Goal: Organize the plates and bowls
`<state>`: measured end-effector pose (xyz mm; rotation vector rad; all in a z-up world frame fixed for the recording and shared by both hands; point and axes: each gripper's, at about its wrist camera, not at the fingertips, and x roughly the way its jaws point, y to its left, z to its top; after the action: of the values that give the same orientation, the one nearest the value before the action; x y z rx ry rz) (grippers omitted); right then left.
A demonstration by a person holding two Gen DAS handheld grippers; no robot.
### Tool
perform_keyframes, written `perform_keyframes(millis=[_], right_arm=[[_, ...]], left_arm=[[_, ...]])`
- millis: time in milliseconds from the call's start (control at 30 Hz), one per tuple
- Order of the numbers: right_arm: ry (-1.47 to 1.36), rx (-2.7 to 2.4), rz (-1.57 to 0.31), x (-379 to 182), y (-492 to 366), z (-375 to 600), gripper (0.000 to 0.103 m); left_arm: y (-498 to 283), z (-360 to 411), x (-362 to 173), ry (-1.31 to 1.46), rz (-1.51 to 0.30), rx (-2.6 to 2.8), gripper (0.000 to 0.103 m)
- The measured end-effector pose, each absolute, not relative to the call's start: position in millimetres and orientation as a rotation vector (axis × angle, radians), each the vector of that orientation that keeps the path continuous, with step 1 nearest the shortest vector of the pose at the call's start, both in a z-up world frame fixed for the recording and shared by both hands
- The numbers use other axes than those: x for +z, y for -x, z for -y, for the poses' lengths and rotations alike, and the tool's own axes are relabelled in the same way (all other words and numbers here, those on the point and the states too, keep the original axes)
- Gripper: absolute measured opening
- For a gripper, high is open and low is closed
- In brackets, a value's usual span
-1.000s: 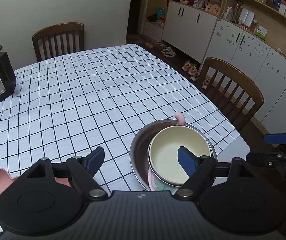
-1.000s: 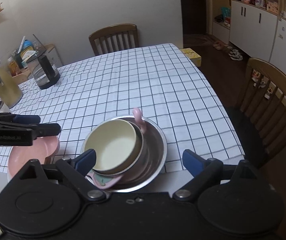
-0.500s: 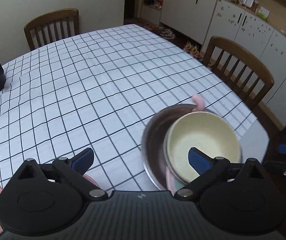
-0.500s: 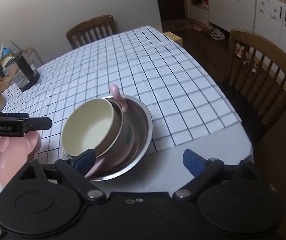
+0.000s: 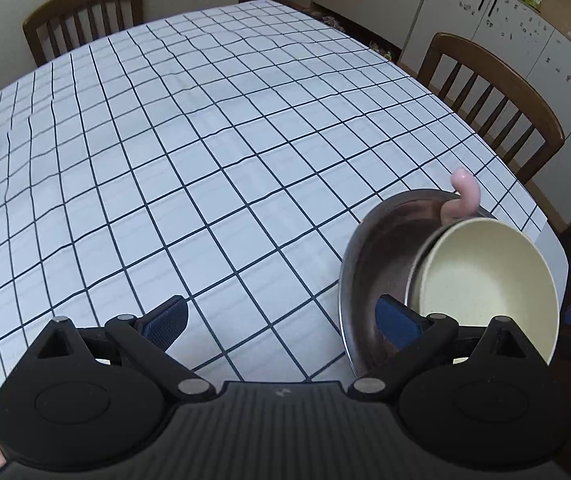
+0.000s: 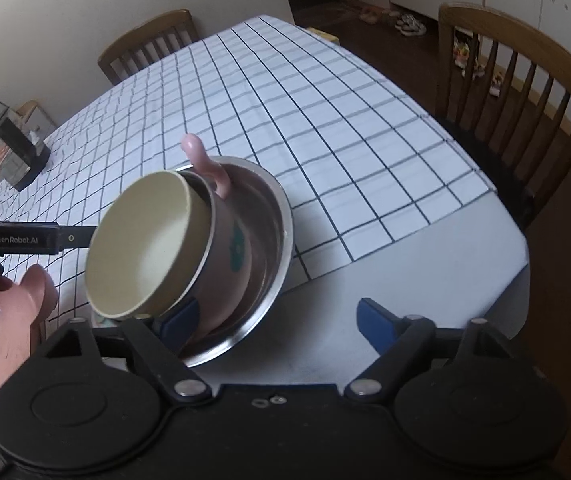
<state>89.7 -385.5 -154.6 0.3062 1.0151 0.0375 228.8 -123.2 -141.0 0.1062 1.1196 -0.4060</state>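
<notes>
The left claw (image 5: 281, 322) has spread wider and dropped toward the counter (image 5: 205, 140), so the steel bowl (image 5: 369, 272) slid to the frame's lower right. The right claw (image 6: 277, 322) is closing; the cream bowl (image 6: 141, 248) now tilts steeply at centre left.

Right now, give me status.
Left gripper open, empty. Right gripper closing astride steel bowl rim. Cream bowl nested, tilted. Nothing blocking.

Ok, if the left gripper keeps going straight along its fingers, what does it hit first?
Most likely the steel bowl: the left gripper is wide open, its right finger already overlapping the bowl's rim, the left one over bare tablecloth. Depth is unclear.
</notes>
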Motion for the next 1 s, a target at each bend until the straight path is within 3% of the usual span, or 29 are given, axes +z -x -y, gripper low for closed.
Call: perform_keyframes(millis=[100,233,400,667,767,1000], right_arm=[[-0.35,0.039,-1.044,-162.5,-94.2,389.8,0.077],[-0.362,0.035,-1.068,-170.0,-101.6,389.9,0.067],[-0.365,0.036,-1.094,-175.6,-111.3,386.8,0.053],[-0.363,0.049,-1.119,-178.1,-122.1,383.7,0.028],[-0.365,0.068,-1.128,-178.2,-125.9,382.5,0.017],[-0.352,0.102,-1.137,-178.7,-132.0,385.9,0.016]], left_arm=[[-235.0,125.2,-146.6,-0.089,-1.148,-0.428,0.097],[-241.4,130.7,-154.7,-0.092,-1.188,-0.439,0.07],[-247.0,131.6,-161.2,-0.046,-1.228,-0.454,0.062],[-246.7,135.3,-161.9,0.032,-1.272,-0.48,0.03],[-244.7,137.2,-160.2,0.047,-1.275,-0.483,0.026],[-241.4,137.4,-158.6,0.082,-1.294,-0.467,0.025]])
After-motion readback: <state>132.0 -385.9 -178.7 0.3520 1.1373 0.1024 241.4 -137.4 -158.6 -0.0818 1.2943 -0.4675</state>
